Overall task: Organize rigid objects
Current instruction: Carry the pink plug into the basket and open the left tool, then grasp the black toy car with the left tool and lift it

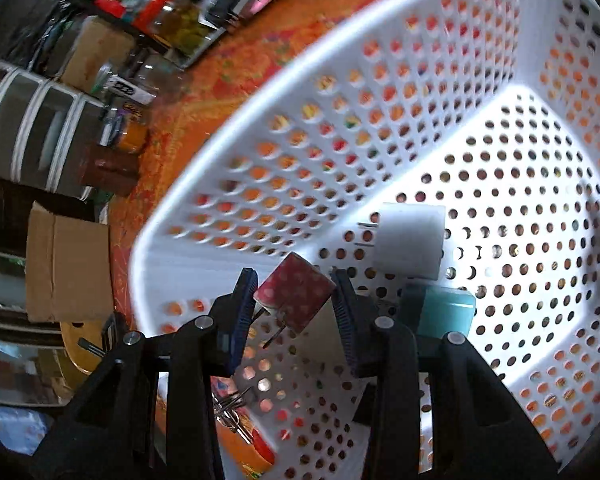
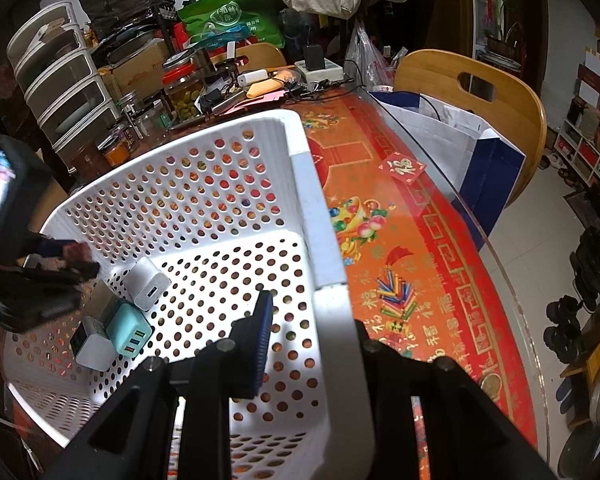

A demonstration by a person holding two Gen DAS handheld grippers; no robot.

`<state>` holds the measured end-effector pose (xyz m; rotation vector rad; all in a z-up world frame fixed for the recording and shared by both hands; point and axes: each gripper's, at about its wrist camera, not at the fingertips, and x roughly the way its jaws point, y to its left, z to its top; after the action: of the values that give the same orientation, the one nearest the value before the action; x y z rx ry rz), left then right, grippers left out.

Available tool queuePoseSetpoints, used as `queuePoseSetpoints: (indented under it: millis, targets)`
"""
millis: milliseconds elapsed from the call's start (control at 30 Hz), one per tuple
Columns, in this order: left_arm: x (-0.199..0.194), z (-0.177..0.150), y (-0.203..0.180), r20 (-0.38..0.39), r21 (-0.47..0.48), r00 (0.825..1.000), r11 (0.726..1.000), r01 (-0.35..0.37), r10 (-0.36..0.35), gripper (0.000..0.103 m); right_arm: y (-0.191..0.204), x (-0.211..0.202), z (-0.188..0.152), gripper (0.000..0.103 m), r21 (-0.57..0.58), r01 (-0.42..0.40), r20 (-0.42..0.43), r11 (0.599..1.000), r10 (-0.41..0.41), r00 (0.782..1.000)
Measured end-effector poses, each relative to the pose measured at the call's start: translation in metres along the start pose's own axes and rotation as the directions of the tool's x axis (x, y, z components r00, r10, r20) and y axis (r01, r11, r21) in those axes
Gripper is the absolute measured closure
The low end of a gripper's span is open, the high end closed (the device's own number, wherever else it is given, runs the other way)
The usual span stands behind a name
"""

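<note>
Left gripper pinches a red charger over the basket; right gripper clamps its wall. Dropped now, it could hit the white charger.

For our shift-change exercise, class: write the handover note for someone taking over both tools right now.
Left tool: shut on the red dotted charger, held over the white basket, not yet released.
Right tool: straddling the basket's side wall, one finger inside, the other outside; contact cannot be told.
Already in the basket: white charger, teal charger, white-and-black charger, grouped on its floor.
Left to do: set the red charger down by the others, open the left tool, then free the basket.
</note>
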<state>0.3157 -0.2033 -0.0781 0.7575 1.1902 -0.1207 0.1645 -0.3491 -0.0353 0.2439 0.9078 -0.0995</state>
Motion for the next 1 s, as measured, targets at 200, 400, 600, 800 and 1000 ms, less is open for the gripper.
queuePoseSetpoints:
  millis: [200,400,600,800,1000]
  targets:
    - [0.015,0.01,-0.016,-0.058,0.043,0.998,0.999,0.011,-0.008,0.067,0.0,0.0,-0.001,0.078,-0.004,-0.003,0.002,1.0,0.003,1.0]
    - [0.029,0.017,-0.012,-0.088,0.025,0.995,0.999,0.042,-0.039,0.06,0.0,0.0,-0.001,0.078,-0.003,-0.002,0.001,1.0,0.002,1.0]
    - [-0.029,-0.004,0.027,0.151,-0.098,0.987,0.993,0.061,-0.046,0.038,0.0,0.0,-0.001,0.078,-0.003,-0.003,-0.002,1.0,0.003,1.0]
    - [-0.092,-0.127,0.115,0.401,-0.32,0.916,0.934,0.158,-0.018,0.002,-0.001,-0.001,-0.001,0.078,-0.006,-0.003,-0.003,1.0,0.003,1.0]
    - [0.012,-0.205,0.196,0.268,-0.559,0.962,0.805,0.199,-0.052,0.002,-0.001,-0.001,-0.001,0.078,-0.006,-0.003,0.005,1.0,0.003,1.0]
